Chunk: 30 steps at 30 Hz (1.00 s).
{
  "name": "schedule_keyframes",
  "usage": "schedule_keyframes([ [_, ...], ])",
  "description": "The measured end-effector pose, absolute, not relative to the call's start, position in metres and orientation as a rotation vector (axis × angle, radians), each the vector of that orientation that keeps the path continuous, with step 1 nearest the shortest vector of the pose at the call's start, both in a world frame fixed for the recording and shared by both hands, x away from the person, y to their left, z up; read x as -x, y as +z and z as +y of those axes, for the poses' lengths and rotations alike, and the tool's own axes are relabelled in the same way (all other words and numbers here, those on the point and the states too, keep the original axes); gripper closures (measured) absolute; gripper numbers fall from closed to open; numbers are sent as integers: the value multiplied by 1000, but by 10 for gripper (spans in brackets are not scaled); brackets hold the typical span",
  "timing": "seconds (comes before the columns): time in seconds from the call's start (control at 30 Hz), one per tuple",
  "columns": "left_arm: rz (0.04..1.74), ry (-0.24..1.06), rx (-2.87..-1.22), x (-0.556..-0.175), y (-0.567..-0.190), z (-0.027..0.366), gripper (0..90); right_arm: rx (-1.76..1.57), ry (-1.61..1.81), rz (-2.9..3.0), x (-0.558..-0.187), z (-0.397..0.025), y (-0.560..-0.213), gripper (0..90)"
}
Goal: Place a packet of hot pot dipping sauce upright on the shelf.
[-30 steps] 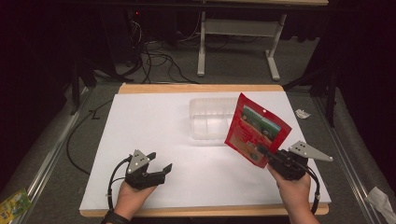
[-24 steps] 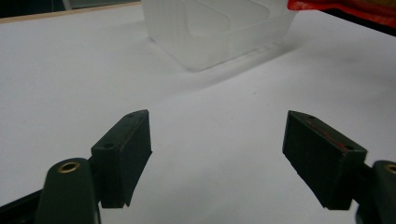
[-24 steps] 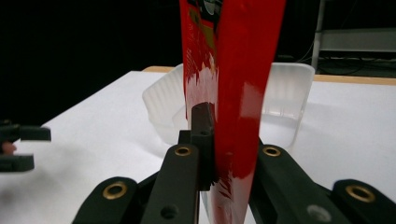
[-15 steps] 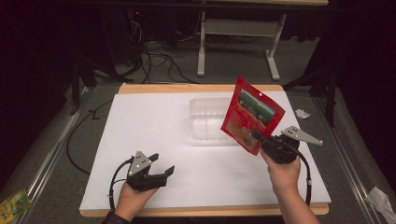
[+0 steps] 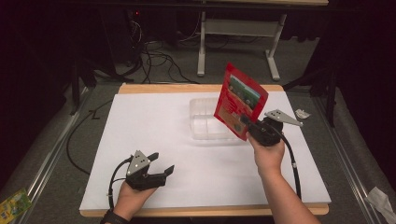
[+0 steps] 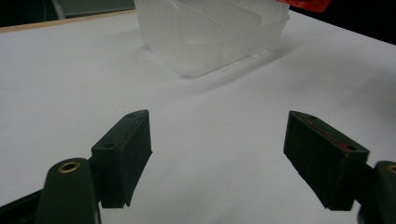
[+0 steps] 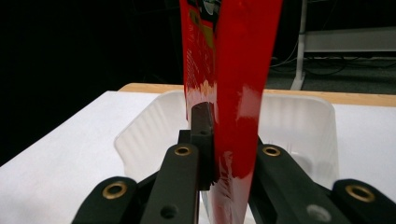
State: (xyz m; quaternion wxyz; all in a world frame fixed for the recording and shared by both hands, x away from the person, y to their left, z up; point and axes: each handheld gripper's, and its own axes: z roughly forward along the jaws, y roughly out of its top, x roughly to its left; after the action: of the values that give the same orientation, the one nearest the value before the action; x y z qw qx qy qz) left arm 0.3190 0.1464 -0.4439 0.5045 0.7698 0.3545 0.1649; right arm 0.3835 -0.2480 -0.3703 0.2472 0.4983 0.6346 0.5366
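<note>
Upright — glossy red pouch [image 5: 240, 100], green label, right gripper [image 5: 246, 122] clamping.

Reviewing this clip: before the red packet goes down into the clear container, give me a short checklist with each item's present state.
1. Right gripper shut on the red packet: ok; the right gripper view shows the jaws clamping its lower edge.
2. Packet lifted off the white table: ok.
3. Clear container open and with room inside: ok, no lid, nothing seen in it.
4. Packet lined up over the container: cannot tell; it overlaps the container in the high view, but height hides the true offset.
5. Left gripper out of the way: ok, open, low near the table's front edge.
6. Container steadied: not ok, nothing holds it.
</note>
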Motion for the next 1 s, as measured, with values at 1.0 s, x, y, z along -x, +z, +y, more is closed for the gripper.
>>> schedule_keyframes([
  [1.0, 831, 404, -1842, -319, -442, 148, 238, -1447, 1401, 1641, -436, -208, -384, 855],
])
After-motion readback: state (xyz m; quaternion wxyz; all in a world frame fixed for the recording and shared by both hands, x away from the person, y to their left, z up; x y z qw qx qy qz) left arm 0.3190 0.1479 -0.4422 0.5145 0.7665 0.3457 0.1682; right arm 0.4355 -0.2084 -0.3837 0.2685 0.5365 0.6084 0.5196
